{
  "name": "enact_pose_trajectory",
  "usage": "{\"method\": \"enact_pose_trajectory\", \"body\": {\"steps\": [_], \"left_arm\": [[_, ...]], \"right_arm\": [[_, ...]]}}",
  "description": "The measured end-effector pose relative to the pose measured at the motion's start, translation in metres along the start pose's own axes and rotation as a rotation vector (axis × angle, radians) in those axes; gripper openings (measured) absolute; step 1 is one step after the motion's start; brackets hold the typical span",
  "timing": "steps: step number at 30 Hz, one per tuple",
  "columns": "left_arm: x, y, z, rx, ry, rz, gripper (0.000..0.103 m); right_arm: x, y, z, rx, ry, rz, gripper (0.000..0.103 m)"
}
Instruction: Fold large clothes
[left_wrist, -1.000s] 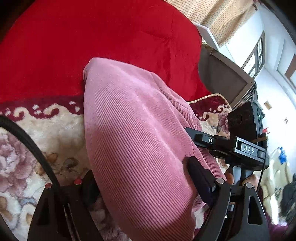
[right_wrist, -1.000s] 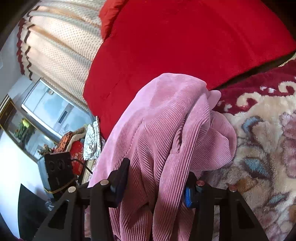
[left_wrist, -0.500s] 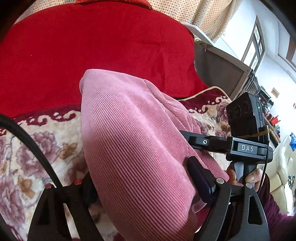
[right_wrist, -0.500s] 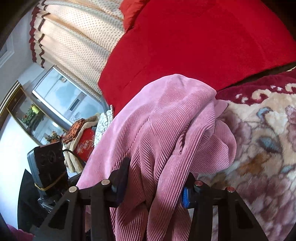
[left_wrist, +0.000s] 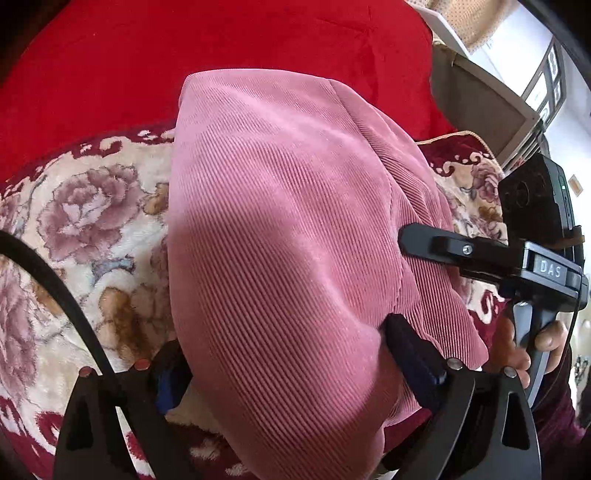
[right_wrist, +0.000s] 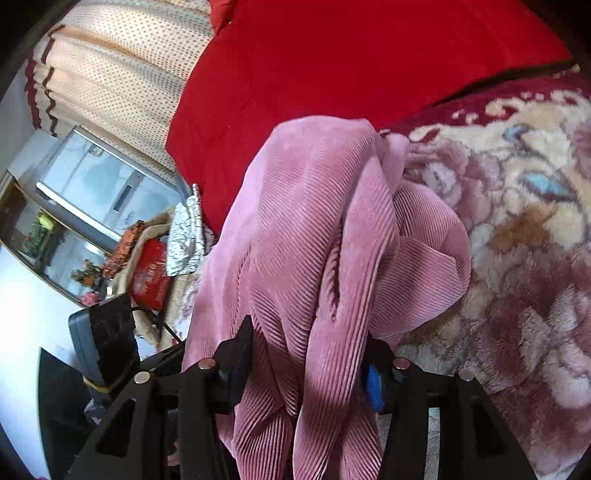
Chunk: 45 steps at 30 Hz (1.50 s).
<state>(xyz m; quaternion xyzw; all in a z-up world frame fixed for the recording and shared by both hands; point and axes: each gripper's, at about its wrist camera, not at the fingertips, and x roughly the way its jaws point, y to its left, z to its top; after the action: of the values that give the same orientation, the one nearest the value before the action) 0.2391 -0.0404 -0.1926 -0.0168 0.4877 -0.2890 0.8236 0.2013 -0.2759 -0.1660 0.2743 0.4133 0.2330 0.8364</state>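
A pink corduroy garment (left_wrist: 280, 236) fills the centre of both frames, draped over a floral blanket (left_wrist: 85, 229) below a red quilt (left_wrist: 184, 55). The left gripper (left_wrist: 291, 369) and right gripper (right_wrist: 306, 365) are each clenched on bunched cloth. Soft, thick and limp, it will likely sag; hems or seams look the surest hold.

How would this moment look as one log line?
step: folding | left hand-held gripper: shut on garment | right hand-held gripper: shut on garment | surface: blanket
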Motion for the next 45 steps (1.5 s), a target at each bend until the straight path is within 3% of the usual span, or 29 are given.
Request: {"method": "enact_pose_trajectory", "body": {"steps": [4,8,10,13,16,18,19,20,22,24,29,36,42,45], "left_arm": [[0.004,0.004,-0.001,0.002,-0.004,-0.002,0.102],[0.007,0.008,0.000,-0.006,0.008,-0.021,0.103],[0.007,0.009,-0.001,-0.012,0.011,-0.032,0.103],[0.009,0.008,-0.003,-0.012,0.013,-0.035,0.103],[0.008,0.007,-0.004,-0.002,0.008,-0.028,0.103],[0.007,0.006,-0.005,0.006,0.004,-0.024,0.103],[0.007,0.005,-0.005,0.006,0.002,-0.022,0.103],[0.007,0.005,-0.005,0.003,-0.001,-0.016,0.103],[0.007,0.008,-0.004,-0.009,0.001,-0.028,0.103],[0.006,0.011,-0.003,-0.015,0.012,-0.043,0.103],[0.003,0.010,-0.004,-0.009,0.005,-0.043,0.103],[-0.018,0.016,-0.007,-0.042,0.000,-0.056,0.103],[-0.076,0.036,-0.003,-0.101,-0.198,-0.092,0.103],[-0.075,0.056,-0.001,-0.177,-0.225,-0.026,0.103]], "right_arm": [[-0.010,0.013,0.006,-0.009,0.001,-0.082,0.061],[-0.034,0.031,0.020,-0.070,-0.083,-0.206,0.061],[-0.043,0.043,0.032,-0.100,-0.139,-0.193,0.061],[-0.034,0.069,0.051,-0.172,-0.148,-0.169,0.058],[-0.010,0.078,0.067,-0.194,-0.106,-0.134,0.048],[0.030,0.068,0.080,-0.156,-0.027,-0.198,0.045],[0.050,0.054,0.085,-0.118,0.019,-0.235,0.035],[0.065,0.043,0.089,-0.076,0.056,-0.240,0.033],[0.083,0.018,0.094,-0.009,0.085,-0.167,0.026],[0.081,0.018,0.095,-0.006,0.090,-0.159,0.026],[0.058,0.033,0.081,-0.085,0.049,-0.210,0.029],[-0.010,0.060,0.041,-0.137,-0.055,-0.173,0.030],[-0.040,0.088,0.005,-0.208,-0.085,-0.139,0.030],[-0.038,0.099,-0.012,-0.241,-0.061,-0.134,0.030]]}}
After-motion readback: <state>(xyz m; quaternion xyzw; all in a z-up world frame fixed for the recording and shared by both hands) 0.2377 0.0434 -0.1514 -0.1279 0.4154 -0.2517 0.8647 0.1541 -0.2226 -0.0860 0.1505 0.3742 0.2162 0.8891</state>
